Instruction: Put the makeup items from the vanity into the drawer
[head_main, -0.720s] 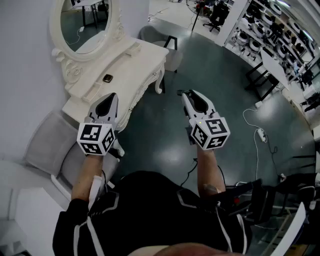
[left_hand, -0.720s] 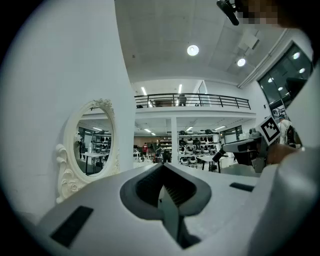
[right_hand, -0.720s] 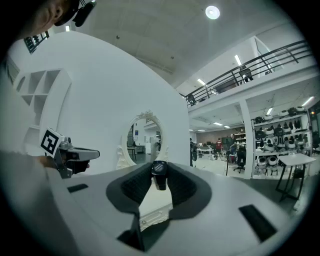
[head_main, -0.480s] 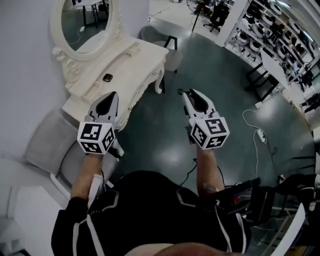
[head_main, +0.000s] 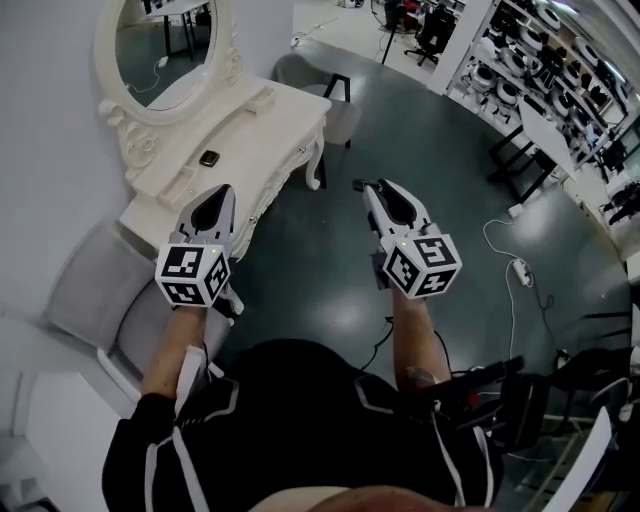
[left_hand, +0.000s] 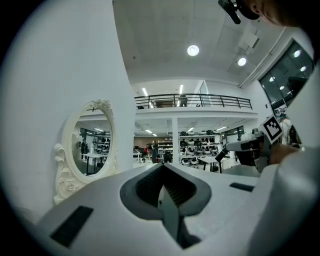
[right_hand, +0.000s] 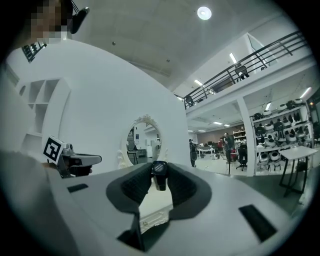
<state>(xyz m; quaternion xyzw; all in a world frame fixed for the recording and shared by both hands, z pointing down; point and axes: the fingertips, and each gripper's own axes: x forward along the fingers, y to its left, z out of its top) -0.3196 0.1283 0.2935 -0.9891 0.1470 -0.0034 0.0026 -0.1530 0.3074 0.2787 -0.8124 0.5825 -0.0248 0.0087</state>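
Plainly, the right gripper (head_main: 372, 188) pinches a small dark makeup item (right_hand: 159, 175) between its fingertips; what kind is too blurred to tell. The left gripper (left_hand: 162, 167) is closed on nothing, with the vanity (head_main: 280, 120) just beyond its fingers.

I can read no words or numbers; my left gripper (head_main: 221, 191) and right gripper (head_main: 366, 186) bear only square coded markers.

The bench (head_main: 272, 122) top is left mostly open along its front edge, with only a small dark item (head_main: 210, 157) lying on it. Its back is closed off by the oval mirror (head_main: 160, 45). The near end is blocked by a grey chair (head_main: 95, 290). Wide open floor (head_main: 320, 265) is left at the right, crossed farther off by a power strip (head_main: 520, 266) and its cable.
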